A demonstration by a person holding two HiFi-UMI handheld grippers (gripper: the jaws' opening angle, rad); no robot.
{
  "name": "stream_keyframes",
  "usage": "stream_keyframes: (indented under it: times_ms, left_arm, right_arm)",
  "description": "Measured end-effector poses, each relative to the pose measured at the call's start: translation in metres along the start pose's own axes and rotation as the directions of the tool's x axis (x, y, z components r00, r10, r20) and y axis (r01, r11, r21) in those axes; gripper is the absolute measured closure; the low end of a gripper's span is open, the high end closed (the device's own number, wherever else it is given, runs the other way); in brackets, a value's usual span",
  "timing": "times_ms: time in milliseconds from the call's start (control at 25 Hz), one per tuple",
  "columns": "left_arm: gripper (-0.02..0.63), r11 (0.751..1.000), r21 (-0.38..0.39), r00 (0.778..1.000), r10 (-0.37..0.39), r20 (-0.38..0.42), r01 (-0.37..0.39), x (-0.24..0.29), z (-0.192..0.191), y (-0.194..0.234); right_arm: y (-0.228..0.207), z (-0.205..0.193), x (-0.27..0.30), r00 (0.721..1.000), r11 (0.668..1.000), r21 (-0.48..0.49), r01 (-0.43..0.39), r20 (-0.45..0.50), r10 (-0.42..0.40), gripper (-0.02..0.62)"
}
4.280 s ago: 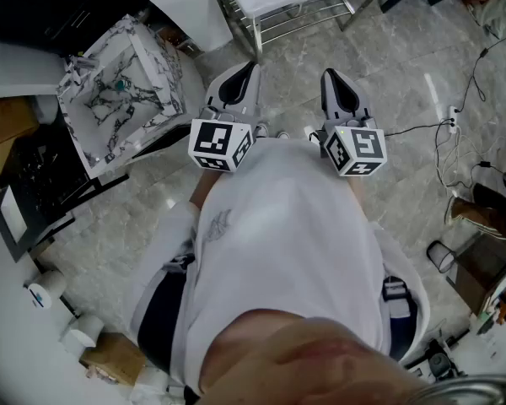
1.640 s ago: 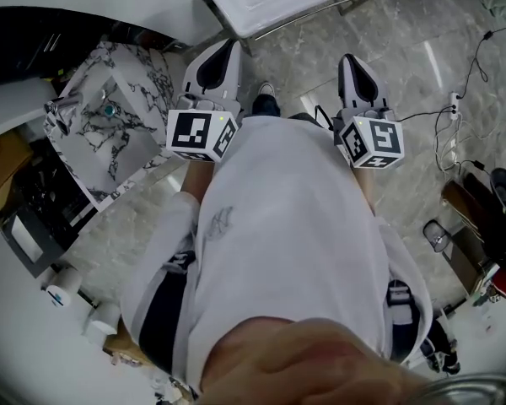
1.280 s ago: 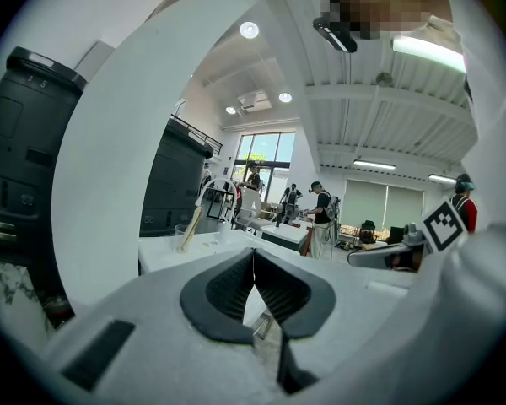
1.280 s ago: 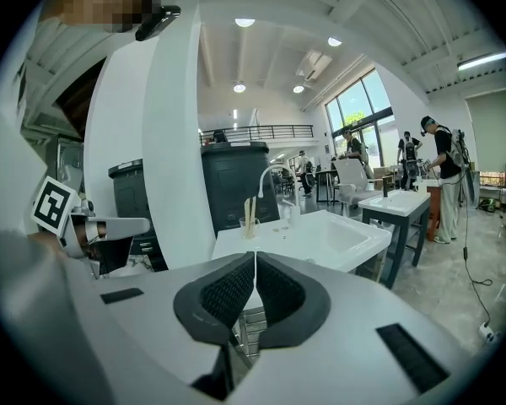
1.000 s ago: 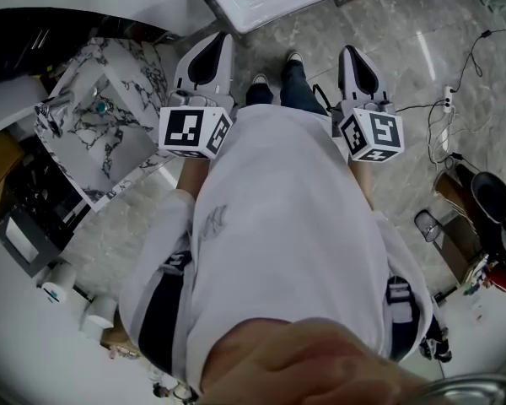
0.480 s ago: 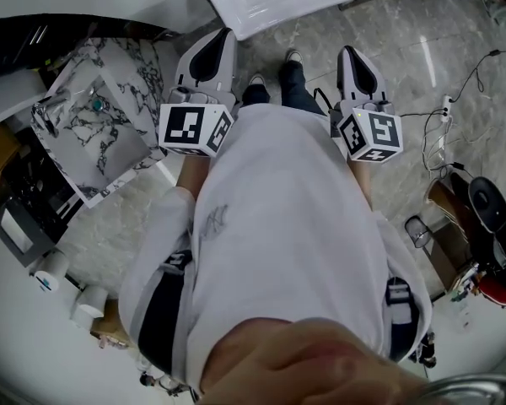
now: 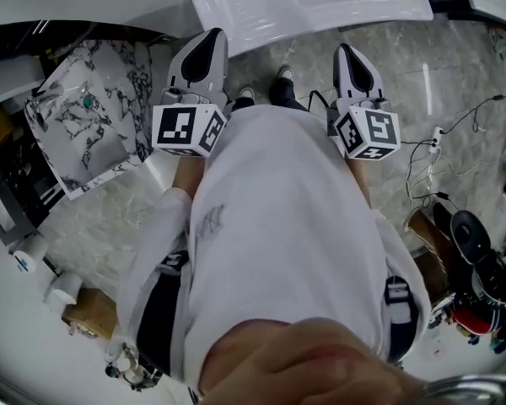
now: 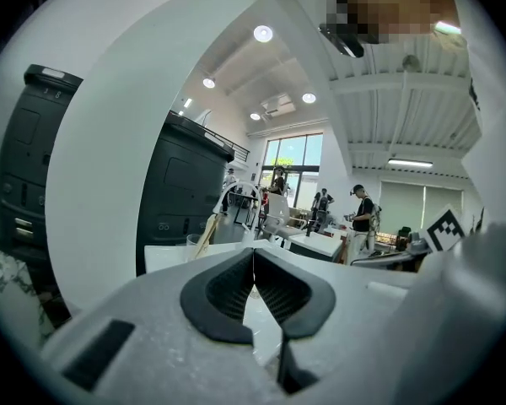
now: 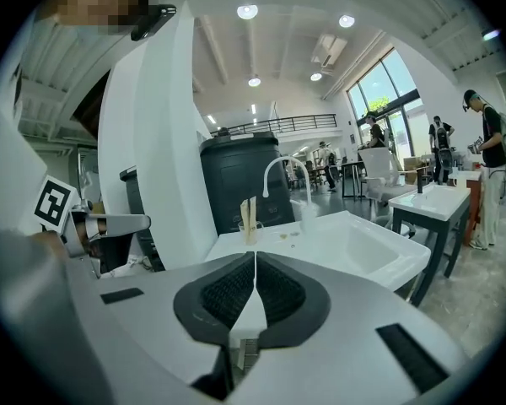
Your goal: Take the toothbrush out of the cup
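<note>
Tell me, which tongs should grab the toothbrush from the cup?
Probably the right tongs: the clear cup of beige toothbrushes sits straight ahead of them, but leftward of the left tongs.

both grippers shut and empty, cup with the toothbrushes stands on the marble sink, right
No: the cup stands on the white sink, as the right gripper view shows. The left gripper and right gripper are shut and empty.

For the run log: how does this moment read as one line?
left gripper: shut, empty | right gripper: shut, empty | toothbrush: in cup | cup: on sink, untouched
</note>
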State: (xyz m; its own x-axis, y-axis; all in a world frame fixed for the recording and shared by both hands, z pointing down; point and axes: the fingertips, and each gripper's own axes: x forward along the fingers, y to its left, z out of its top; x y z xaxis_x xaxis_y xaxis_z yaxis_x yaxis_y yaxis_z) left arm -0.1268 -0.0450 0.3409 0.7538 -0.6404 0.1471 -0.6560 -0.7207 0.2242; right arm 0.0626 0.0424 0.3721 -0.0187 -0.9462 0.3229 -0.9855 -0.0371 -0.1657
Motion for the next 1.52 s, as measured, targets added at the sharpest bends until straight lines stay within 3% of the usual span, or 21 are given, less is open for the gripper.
stream_keyframes:
  times_ms: [280,600,1120,1520]
  left_arm:
    - [0.591,0.994,0.003,0.994,0.105,0.037,-0.106,0.032,0.009,-0.014]
    - [0.591,0.984,0.010,0.983,0.176,0.054,-0.177,0.053,0.011,-0.038]
    - [0.591,0.983,0.026,0.982,0.181,0.053,-0.183,0.067,0.012,-0.056]
    - [0.591,0.980,-0.002,0.979,0.201,0.041,-0.201,0.083,0.012,-0.024]
  right_arm:
    - [-0.046,0.017,0.018,0.997,0.996,-0.016,-0.082,0.007,0.082,0.580]
    - [-0.084,0.021,0.023,0.990,0.990,-0.006,-0.144,0.003,0.144,0.580]
    - [-0.108,0.018,0.018,0.990,0.989,0.022,-0.143,0.004,0.143,0.580]
    - [-0.099,0.027,0.054,0.987,0.987,0.011,-0.160,-0.020,0.160,0.580]
